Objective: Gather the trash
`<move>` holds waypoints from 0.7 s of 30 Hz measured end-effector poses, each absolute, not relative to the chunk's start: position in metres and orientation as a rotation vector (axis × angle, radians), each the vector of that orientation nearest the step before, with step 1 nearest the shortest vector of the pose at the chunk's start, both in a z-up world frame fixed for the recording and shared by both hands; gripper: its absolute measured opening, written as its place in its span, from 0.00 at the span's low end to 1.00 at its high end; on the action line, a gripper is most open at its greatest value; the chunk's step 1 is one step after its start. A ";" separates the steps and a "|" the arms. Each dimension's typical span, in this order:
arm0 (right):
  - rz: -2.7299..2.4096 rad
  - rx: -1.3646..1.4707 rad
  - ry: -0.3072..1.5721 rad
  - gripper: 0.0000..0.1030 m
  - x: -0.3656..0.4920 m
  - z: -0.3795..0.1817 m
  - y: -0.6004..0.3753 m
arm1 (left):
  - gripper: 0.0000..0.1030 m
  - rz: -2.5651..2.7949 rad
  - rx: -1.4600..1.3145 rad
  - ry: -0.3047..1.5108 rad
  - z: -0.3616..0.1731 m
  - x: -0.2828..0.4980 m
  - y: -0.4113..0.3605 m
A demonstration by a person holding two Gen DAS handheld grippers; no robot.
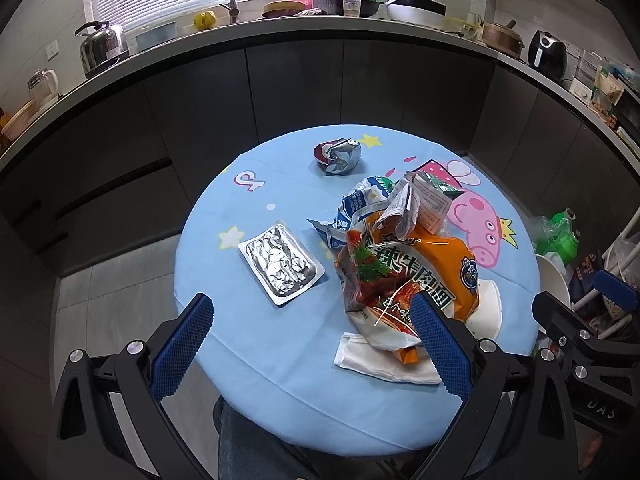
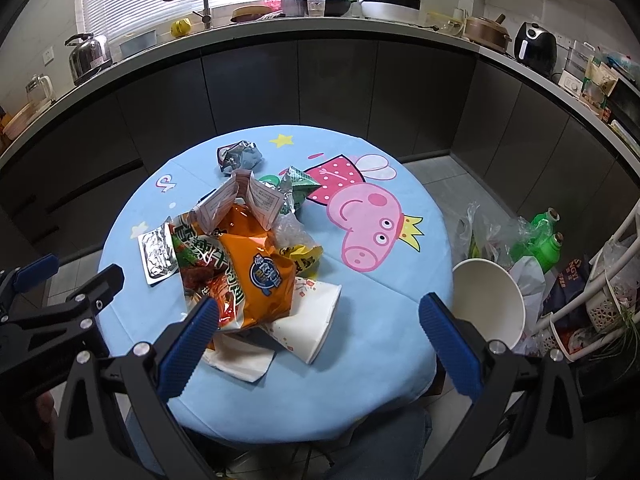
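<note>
The left gripper [image 1: 312, 312] has its blue-padded fingers [image 1: 182, 344] spread wide, holding nothing; the right-hand pad overlaps the near edge of the orange noodle wrapper [image 1: 416, 268] in this view, though whether it touches cannot be told. The right gripper [image 2: 320, 316] is likewise spread wide and empty, its left-hand pad [image 2: 188, 344] low over the same wrapper's near edge.

Seen from the left wrist, the trash lies heaped on the round blue cartoon-print tabletop [image 1: 280, 400]: the orange wrapper at centre, a white napkin [image 1: 384, 360] partly under it at 6 o'clock, a flat foil sachet [image 1: 280, 266] apart at 9 o'clock, a blue-and-white packet [image 1: 356, 208] and folded printed paper [image 1: 416, 204] at 12 o'clock, and a crumpled foil ball [image 1: 340, 156] alone beyond them.

From the right wrist, a paper cup [image 2: 308, 320] lies on its side at the wrapper's 5 o'clock, and a yellow wrapper [image 2: 304, 256] at its 3 o'clock. Off the tabletop edge at 3 o'clock stands a white paper bowl [image 2: 492, 300] beside green bottles [image 2: 540, 240]
</note>
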State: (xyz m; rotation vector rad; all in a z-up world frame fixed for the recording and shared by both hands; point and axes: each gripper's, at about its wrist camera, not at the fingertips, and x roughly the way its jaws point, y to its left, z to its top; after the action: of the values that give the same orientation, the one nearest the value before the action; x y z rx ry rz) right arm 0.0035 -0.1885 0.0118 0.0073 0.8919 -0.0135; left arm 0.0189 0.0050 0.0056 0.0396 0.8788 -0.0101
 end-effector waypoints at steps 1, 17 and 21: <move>-0.014 0.007 0.892 0.97 0.003 0.012 -0.189 | 0.92 -0.009 0.041 0.879 0.006 0.019 0.005; -0.014 0.010 0.896 0.97 0.005 0.011 -0.190 | 0.92 -0.008 0.052 0.884 0.004 0.021 0.002; -0.014 0.011 0.896 0.97 0.005 0.011 -0.190 | 0.92 -0.008 0.054 0.884 0.004 0.022 0.001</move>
State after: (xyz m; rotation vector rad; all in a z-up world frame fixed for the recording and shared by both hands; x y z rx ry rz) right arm 0.0054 -0.1902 0.0114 0.0106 0.8957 -0.0144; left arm 0.0217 0.0013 0.0043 0.0535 0.8837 -0.0081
